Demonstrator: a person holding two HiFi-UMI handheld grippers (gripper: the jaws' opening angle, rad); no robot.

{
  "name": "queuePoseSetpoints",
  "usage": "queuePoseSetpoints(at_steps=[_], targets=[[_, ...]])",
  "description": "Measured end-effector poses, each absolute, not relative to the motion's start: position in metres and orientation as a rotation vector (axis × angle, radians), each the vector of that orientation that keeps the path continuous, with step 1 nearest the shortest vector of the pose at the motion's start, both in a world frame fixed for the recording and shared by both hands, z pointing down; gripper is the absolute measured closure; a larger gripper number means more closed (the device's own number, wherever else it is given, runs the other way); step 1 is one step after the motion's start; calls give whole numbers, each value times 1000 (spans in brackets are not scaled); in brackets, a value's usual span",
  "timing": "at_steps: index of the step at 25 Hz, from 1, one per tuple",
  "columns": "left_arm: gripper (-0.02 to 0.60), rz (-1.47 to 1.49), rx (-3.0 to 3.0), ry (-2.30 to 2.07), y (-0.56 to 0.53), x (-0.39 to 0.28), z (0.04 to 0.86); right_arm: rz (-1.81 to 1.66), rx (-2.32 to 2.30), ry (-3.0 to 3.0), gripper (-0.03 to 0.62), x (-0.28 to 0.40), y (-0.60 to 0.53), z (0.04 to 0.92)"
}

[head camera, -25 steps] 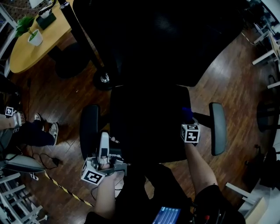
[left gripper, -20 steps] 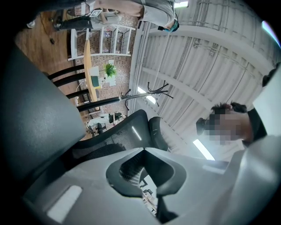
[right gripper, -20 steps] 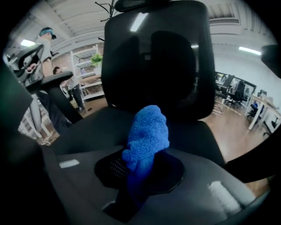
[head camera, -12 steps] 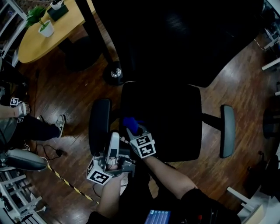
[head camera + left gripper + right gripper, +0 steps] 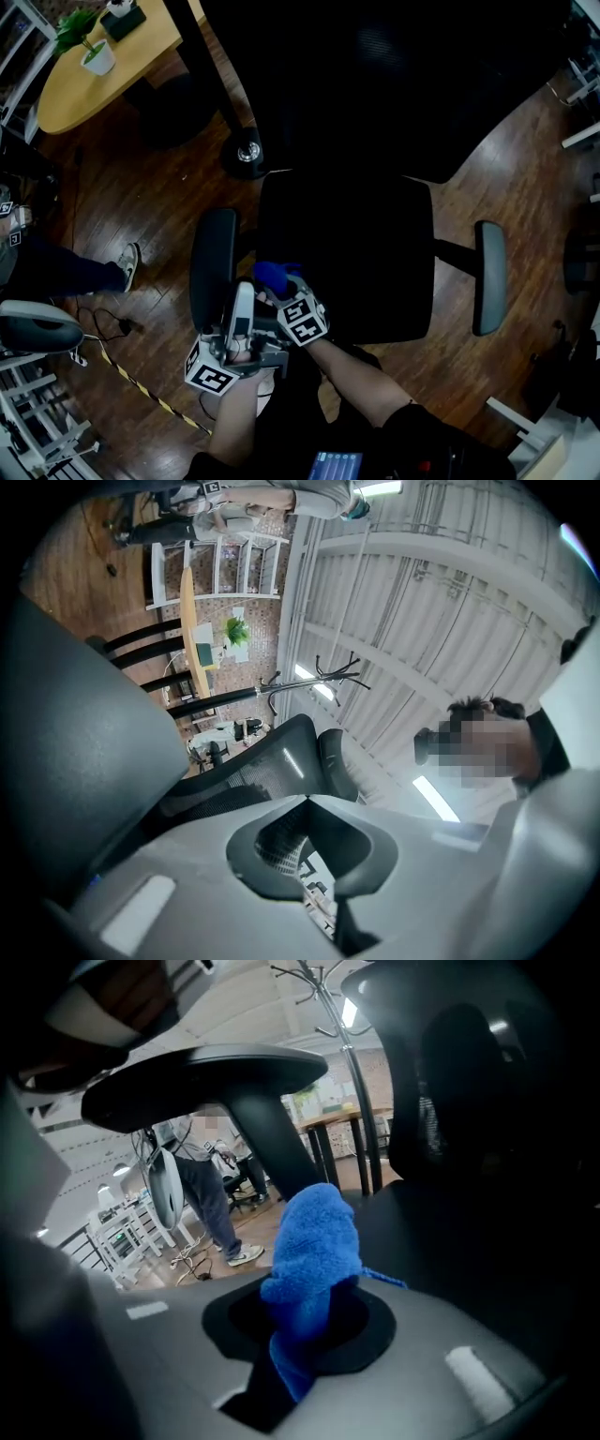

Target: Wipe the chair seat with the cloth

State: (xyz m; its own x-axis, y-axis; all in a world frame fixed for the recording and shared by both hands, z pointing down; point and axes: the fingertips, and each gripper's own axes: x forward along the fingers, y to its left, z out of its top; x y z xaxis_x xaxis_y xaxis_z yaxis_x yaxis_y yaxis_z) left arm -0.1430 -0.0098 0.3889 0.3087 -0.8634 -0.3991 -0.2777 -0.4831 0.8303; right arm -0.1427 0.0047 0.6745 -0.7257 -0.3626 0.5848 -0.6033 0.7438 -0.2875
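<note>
In the head view the black chair seat (image 5: 361,253) lies below me between its left armrest (image 5: 214,267) and right armrest (image 5: 490,277). My right gripper (image 5: 281,284) reaches across to the seat's front left corner and is shut on a blue cloth (image 5: 274,275), which rests against the seat there. The right gripper view shows the cloth (image 5: 317,1241) bunched and sticking up out of the right gripper (image 5: 302,1330). My left gripper (image 5: 243,296) sits just beside the left armrest, close to the right one. In its own view the left gripper (image 5: 307,803) has its jaws together with nothing between them.
A round wooden table (image 5: 66,98) with a potted plant (image 5: 97,58) stands at the far left. A coat stand's base (image 5: 248,150) sits behind the chair. A person's shoe (image 5: 127,265), a cable and striped floor tape (image 5: 141,398) lie to the left.
My right gripper has swept the cloth from the seat's right side to its front left corner. The left gripper has stayed by the left armrest.
</note>
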Motion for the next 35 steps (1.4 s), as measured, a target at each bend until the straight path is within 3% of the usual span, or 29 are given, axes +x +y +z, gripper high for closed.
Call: queuePoseSetpoints(at_steps=[4, 13, 18, 28, 31, 35], targets=[[589, -1167, 1931, -995, -13, -142, 386, 658, 862, -2320, 514, -70, -12, 690], [589, -1161, 1945, -979, -18, -135, 384, 615, 1291, -1970, 514, 187, -30, 693], [588, -1184, 1958, -960, -16, -131, 379, 599, 1410, -1850, 514, 260, -22, 683], [588, -1164, 1954, -986, -8, -134, 382, 628, 1517, -1823, 514, 260, -19, 669], [589, -1179, 1957, -979, -7, -137, 382, 634, 1486, -1925, 514, 211, -17, 663], [588, -1176, 1953, -989, -7, -142, 381, 766, 1390, -2114, 514, 96, -9, 662]])
